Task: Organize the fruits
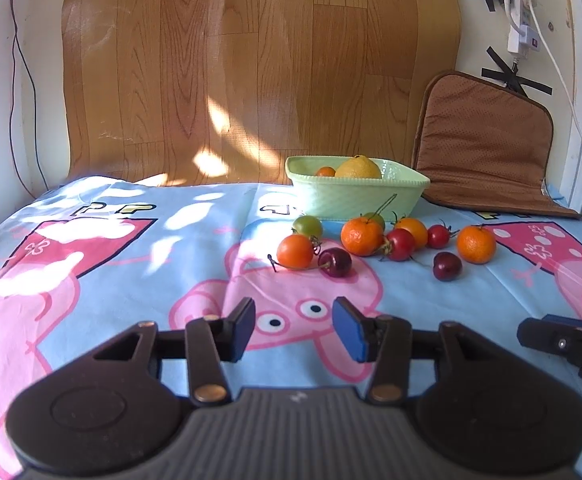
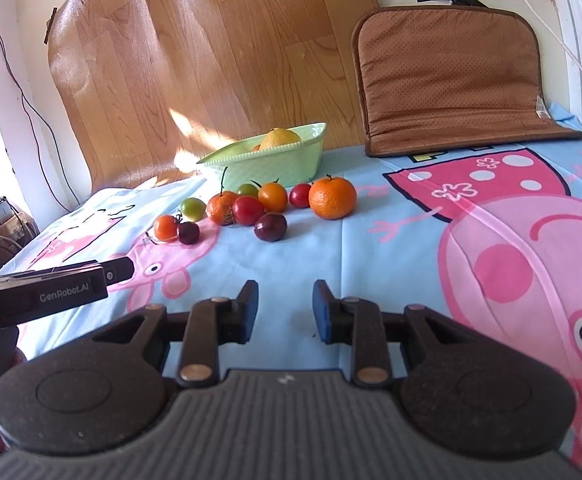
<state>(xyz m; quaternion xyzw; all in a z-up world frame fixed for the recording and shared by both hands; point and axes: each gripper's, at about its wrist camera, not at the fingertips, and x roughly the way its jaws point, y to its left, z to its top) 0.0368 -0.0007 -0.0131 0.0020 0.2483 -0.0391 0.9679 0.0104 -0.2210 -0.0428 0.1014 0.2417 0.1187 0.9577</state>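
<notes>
While both my left claw [image 1: 293, 330] and right claw [image 2: 285, 310] hover parted and empty, a cartoon-pig cloth [image 1: 131, 248] covers the surface, wood-grain sheet [image 1: 251, 60] behind, green bowl [image 1: 355, 196] near scattered fruit.

Cloth [image 1: 139, 264]: thin printed fabric, matt, lightly creased
Bowl [image 1: 355, 200]: pale green, ribbed, glossy, possibly glazed ceramic
Cushion [image 2: 451, 80]: brown perforated fabric, matt
Backdrop [image 1: 251, 60]: wood-grain sheet, slight sheen
Cherries [image 1: 335, 263]: smooth, shiny
Mandarins [image 2: 332, 198]: dimpled peel
Gripper pads [image 1: 349, 330]: blue, matt
</notes>
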